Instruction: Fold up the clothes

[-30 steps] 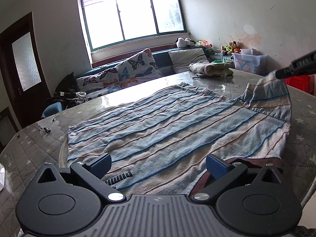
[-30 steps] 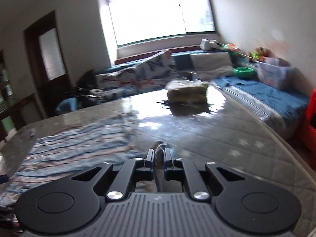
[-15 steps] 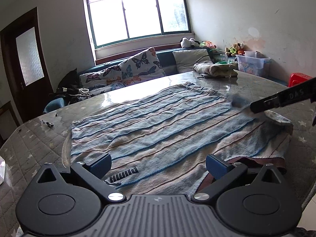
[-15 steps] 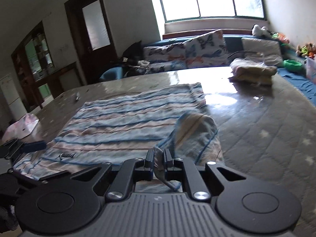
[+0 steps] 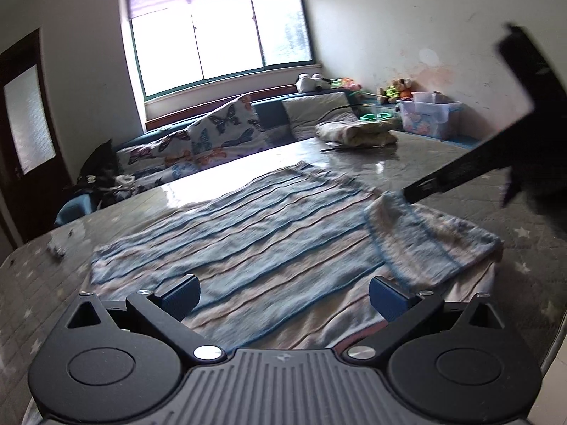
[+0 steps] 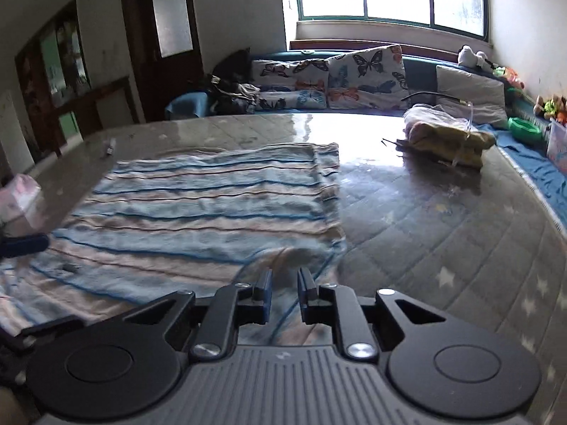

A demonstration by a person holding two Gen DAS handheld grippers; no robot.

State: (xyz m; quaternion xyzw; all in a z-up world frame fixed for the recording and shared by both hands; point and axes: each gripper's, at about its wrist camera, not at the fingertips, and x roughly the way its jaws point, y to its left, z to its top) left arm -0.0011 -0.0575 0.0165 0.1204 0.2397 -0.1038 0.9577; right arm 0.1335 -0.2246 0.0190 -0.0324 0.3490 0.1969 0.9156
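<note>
Right wrist view, right tool (image 6: 284, 288) just parting over blurred striped cloth (image 6: 198, 205), left tool (image 5: 283, 292) wide, empty.

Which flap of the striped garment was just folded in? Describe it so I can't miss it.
On the grey quilted table lies the striped garment, spread flat. At its right end, one flap is doubled over on top, under the right gripper. It alone shows a curved blue-edged hem crossing the stripes.

Striped garment (image 6: 212, 205) spread flat on the quilted table (image 6: 443, 248), one side flap (image 5: 425, 244) folded over onto the garment, bundle of cloth (image 6: 450, 141) behind the garment toward the window, butterfly cushions (image 6: 354, 74) beyond the garment past the table's far edge, storage bin (image 5: 427, 115) right of the bundle
</note>
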